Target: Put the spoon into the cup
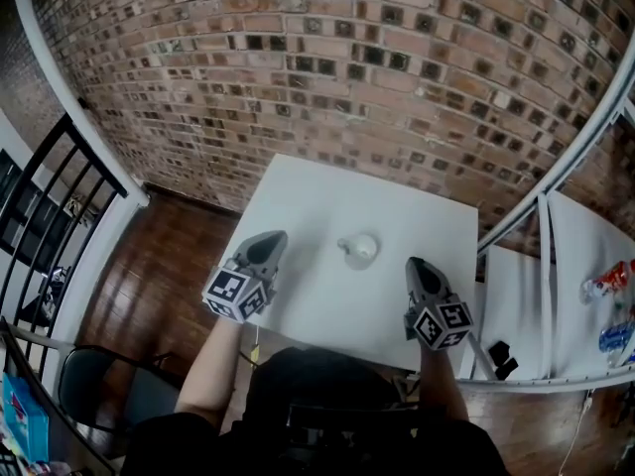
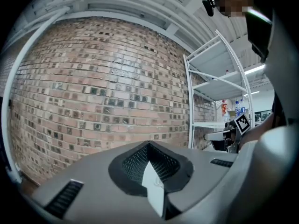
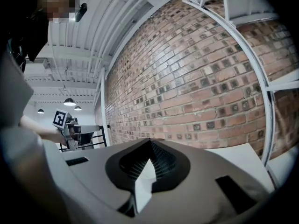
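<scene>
A small white cup [image 1: 361, 249] stands near the middle of the white table [image 1: 317, 296]. A pale stub sticks out at the cup's left side; I cannot tell whether it is the spoon or the cup's handle. My left gripper [image 1: 272, 239] hovers level to the left of the cup, apart from it, jaws shut with nothing between them [image 2: 152, 146]. My right gripper [image 1: 414, 264] hangs to the right of the cup, also apart, its jaws together and empty [image 3: 150, 141]. Neither gripper view shows the cup.
A brick wall [image 1: 327, 77] stands behind the table. A white metal shelf rack [image 1: 556, 266] with bottles [image 1: 607, 281] is at the right. A black railing [image 1: 45, 196] and a chair [image 1: 94, 390] are at the left. The person's lap is at the table's near edge.
</scene>
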`<control>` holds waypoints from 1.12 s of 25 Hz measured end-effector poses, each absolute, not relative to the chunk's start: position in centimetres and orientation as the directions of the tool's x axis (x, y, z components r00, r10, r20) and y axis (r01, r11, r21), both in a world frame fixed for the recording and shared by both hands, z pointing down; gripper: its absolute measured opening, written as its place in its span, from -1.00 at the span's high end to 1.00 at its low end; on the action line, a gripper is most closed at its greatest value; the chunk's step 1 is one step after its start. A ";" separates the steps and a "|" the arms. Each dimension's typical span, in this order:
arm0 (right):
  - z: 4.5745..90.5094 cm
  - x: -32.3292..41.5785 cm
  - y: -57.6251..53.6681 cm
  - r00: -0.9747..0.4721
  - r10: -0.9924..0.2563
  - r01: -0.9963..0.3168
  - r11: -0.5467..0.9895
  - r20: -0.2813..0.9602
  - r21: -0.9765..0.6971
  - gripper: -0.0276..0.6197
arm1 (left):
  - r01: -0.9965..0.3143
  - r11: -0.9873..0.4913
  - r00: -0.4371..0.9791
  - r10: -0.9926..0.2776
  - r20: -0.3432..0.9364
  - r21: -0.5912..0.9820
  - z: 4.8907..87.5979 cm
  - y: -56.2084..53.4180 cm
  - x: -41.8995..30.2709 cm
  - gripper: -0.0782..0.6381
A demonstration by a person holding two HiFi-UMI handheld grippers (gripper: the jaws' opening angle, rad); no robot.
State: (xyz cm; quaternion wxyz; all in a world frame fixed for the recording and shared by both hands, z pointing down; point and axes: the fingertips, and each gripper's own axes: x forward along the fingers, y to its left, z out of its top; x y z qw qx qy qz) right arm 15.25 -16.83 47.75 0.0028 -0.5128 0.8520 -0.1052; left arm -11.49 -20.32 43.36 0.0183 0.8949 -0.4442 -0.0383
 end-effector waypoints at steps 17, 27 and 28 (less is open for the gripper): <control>49.0 15.7 -15.8 -0.431 -0.893 -0.893 0.401 0.129 -0.205 0.91 | -0.859 -0.499 0.493 -0.866 -0.076 0.116 44.6 -18.1 -17.7 0.77; 48.7 16.0 -16.2 -0.422 -0.899 -0.897 0.393 0.122 -0.202 0.91 | -0.851 -0.510 0.505 -0.860 -0.075 0.127 45.0 -18.3 -17.1 0.77; 48.7 16.0 -16.2 -0.419 -0.900 -0.898 0.391 0.120 -0.202 0.91 | -0.851 -0.510 0.504 -0.860 -0.077 0.127 45.0 -18.5 -17.2 0.77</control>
